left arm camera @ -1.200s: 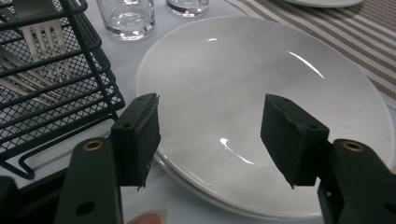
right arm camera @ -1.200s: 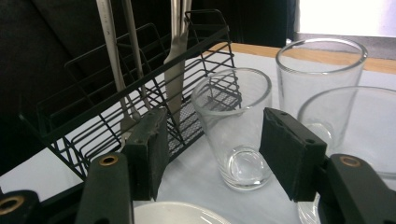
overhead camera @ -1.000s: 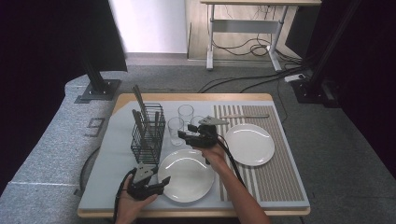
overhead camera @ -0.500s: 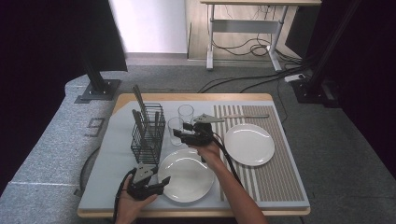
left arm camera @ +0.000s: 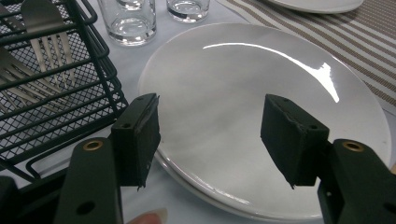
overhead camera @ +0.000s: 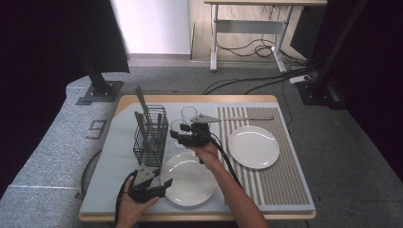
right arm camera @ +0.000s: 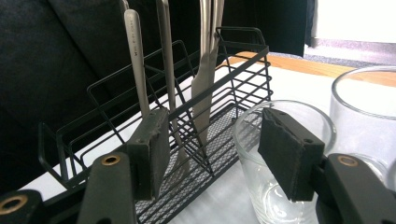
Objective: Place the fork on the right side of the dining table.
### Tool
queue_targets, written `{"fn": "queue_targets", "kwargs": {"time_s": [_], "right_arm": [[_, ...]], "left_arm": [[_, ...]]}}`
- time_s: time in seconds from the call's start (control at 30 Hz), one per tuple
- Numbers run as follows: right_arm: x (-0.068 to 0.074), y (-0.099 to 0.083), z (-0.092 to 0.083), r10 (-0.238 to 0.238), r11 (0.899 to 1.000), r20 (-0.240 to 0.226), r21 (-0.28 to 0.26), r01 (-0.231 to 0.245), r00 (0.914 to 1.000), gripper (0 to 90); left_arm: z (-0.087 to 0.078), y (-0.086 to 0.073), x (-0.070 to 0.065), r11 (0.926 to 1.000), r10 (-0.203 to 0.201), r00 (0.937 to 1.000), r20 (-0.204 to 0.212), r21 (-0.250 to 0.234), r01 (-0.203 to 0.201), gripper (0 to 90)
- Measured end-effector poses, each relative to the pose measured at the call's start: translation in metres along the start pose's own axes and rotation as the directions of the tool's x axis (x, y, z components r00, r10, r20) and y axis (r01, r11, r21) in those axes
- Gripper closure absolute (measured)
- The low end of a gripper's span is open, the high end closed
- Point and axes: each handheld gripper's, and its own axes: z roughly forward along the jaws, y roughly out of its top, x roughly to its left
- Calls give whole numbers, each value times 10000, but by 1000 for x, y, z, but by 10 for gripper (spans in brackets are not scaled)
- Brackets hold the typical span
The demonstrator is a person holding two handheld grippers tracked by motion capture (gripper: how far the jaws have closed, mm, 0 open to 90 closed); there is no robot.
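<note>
A white plate (overhead camera: 190, 179) lies on the grey mat near the front edge. My left gripper (overhead camera: 163, 188) sits at its left rim, open; in the left gripper view its pads stand apart above the plate (left arm camera: 261, 88) without touching it. My right gripper (overhead camera: 175, 136) points left at a clear glass (overhead camera: 177, 127) beside the black wire cutlery basket (overhead camera: 151, 132). In the right gripper view the gripper (right arm camera: 217, 151) is open and holds nothing, its right pad just in front of the glass (right arm camera: 261, 191), with the basket (right arm camera: 224, 88) and its upright cutlery behind.
A second glass (overhead camera: 189, 113) stands behind the first. Another white plate (overhead camera: 253, 146) rests on the striped placemat (overhead camera: 275, 180) at the right, with a long utensil (overhead camera: 249, 118) lying at its far end. The basket holds forks and knives.
My right gripper has shifted a little to the left, closer to the glass and the basket. The left gripper has stayed at the plate's rim.
</note>
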Motion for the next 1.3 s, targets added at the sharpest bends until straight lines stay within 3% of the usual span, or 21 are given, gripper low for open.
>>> {"fn": "queue_targets", "kwargs": {"time_s": [0.83, 1.17, 1.3], "right_arm": [[11, 13, 24, -133, 9999, -121, 49, 134, 9998, 462], [15, 23, 38, -216, 9995, -430, 208, 225, 9988, 520], [17, 29, 44, -263, 9995, -556, 139, 271, 9981, 587]], "left_arm": [[2, 7, 10, 9999, -23, 9995, 327, -123, 27, 374], [3, 7, 9, 10000, -33, 9994, 359, -76, 36, 374], [2, 6, 10, 9999, -79, 9994, 331, -94, 82, 374]]}}
